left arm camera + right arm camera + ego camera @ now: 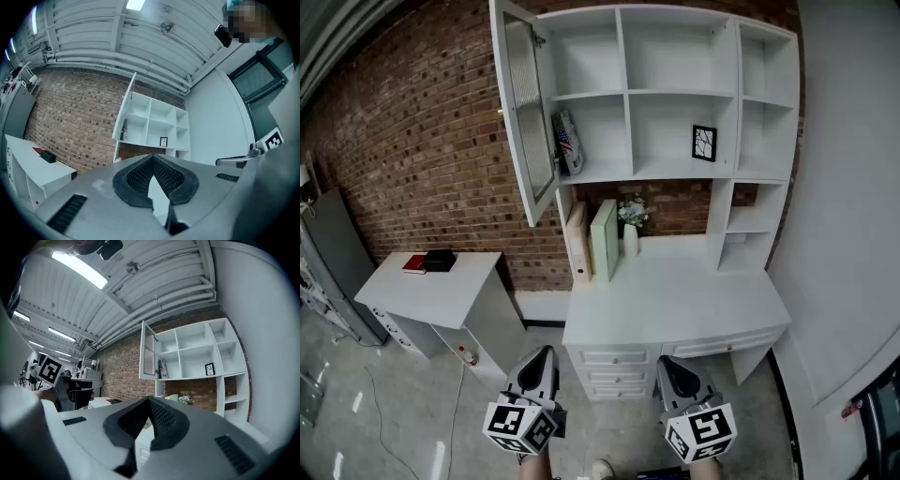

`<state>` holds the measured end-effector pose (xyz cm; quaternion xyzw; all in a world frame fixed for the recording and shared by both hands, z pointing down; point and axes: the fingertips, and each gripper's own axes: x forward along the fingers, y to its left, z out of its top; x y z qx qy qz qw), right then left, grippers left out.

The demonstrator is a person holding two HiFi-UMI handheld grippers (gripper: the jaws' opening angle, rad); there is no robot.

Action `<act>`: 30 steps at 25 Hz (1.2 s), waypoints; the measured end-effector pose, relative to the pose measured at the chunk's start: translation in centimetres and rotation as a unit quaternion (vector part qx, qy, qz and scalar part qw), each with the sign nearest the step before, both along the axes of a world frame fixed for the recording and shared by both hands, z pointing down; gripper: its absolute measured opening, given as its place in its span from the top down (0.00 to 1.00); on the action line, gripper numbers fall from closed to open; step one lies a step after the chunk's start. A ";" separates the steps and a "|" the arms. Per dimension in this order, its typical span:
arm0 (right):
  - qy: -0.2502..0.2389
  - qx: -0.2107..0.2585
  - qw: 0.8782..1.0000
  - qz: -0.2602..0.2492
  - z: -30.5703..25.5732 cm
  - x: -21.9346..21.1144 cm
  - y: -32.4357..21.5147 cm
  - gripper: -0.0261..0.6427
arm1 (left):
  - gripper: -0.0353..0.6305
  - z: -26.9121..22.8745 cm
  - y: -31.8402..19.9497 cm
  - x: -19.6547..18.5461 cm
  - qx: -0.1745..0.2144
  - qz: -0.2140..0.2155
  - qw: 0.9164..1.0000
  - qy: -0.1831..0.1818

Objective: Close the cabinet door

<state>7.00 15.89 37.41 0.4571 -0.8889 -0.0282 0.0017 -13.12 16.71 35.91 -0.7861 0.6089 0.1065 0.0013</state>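
Cabinet door (525, 112): stands wide open at upper left of shelf unit (625, 56), closing not yet begun; left gripper (544, 352) and right gripper (669, 362) empty, jaws together, well apart from it.

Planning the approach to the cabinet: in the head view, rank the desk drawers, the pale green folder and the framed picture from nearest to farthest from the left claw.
1. Desk drawers, just right of the left claw, low in front.
2. Pale green folder, upright at the back of the desktop.
3. Framed picture, up on a shelf, farther right.
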 end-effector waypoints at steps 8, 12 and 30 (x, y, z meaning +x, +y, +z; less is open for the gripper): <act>0.006 -0.005 1.000 0.007 0.5 0.9 0.1 0.96 | 0.94 0.0 0.4 -0.4 0.001 -0.001 1.000 0.002; -0.010 0.001 1.000 0.008 0.4 1.5 0.1 0.96 | 0.94 -0.3 0.5 -0.3 0.008 -0.008 1.000 0.014; -0.015 0.030 0.999 0.025 -0.5 -3.6 -16.7 0.96 | 0.94 -1.4 -17.5 -6.6 0.029 -0.019 0.999 0.031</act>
